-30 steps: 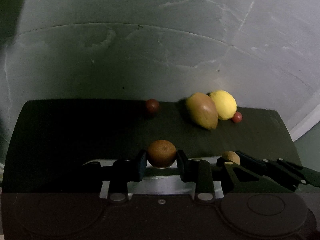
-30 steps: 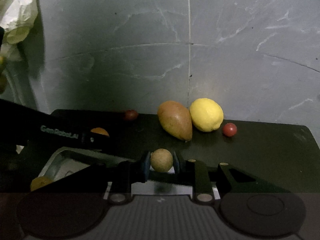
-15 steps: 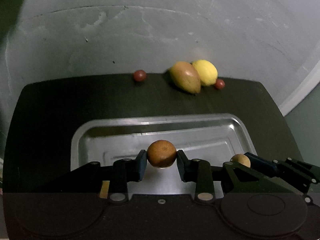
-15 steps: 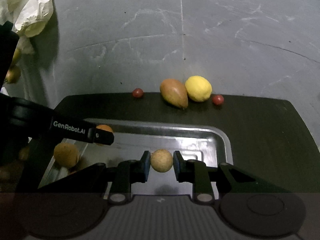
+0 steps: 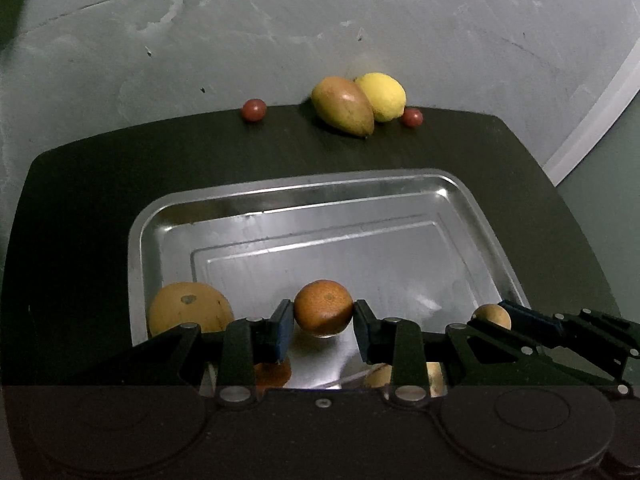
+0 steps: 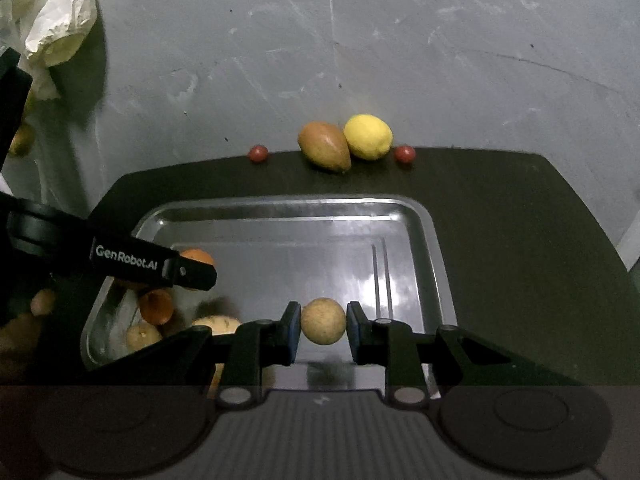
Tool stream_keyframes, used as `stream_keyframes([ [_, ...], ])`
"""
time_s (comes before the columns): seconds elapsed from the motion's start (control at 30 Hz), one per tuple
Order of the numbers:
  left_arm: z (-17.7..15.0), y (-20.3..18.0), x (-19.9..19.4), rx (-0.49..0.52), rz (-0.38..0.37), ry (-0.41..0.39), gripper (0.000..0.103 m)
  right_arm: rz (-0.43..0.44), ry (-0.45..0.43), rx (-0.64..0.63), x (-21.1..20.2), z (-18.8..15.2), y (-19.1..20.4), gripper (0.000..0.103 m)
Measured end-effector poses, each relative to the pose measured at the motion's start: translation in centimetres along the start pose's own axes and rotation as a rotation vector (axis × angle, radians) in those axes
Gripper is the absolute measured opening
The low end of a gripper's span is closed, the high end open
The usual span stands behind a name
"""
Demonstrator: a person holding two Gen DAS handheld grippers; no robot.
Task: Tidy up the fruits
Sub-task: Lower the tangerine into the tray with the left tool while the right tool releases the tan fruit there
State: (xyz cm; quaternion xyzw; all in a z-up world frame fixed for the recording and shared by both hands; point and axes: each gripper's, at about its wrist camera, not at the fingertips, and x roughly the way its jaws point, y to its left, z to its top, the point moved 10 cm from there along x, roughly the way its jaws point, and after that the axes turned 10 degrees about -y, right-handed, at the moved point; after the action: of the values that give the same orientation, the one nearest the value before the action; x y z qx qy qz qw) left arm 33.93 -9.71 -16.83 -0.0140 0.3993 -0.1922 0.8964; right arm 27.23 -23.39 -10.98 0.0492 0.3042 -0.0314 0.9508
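Dark worktop (image 5: 80, 208), steel tray (image 5: 472, 200) | left gripper (image 5: 323, 322) clamps orange (image 5: 323, 312) over tray | right gripper (image 6: 323, 326) clamps tan fruit (image 6: 323, 321) | we note mango (image 6: 324, 151), lemon (image 6: 368, 137) far ahead.

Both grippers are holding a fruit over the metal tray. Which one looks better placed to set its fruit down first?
Probably the right gripper. Its small tan fruit hangs over bare tray floor. The left gripper, holding an orange, is over the crowded end, with other fruit close beside and below it.
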Motion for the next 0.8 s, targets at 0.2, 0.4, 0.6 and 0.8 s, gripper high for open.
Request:
stream_keyframes([
  [0.2,-0.6,-0.1,0.1,0.025,-0.002,0.021,0.034,-0.018,0.028,0.019,-0.5,-1.3,-0.2,0.028],
  [0.4,-0.8,-0.2,0.3,0.046,-0.001,0.034,0.034,-0.026,0.040,0.034,-0.7,-2.1,-0.2,0.028],
  [0.6,-0.8,-0.3,0.7,0.061,0.003,0.041,0.034,-0.028,0.050,0.039,-0.6,-2.5,-0.1,0.028],
  [0.8,-1.0,-0.5,1.2,0.064,0.005,0.052,0.034,-0.028,0.057,0.037,-0.3,-2.7,0.0,0.028],
])
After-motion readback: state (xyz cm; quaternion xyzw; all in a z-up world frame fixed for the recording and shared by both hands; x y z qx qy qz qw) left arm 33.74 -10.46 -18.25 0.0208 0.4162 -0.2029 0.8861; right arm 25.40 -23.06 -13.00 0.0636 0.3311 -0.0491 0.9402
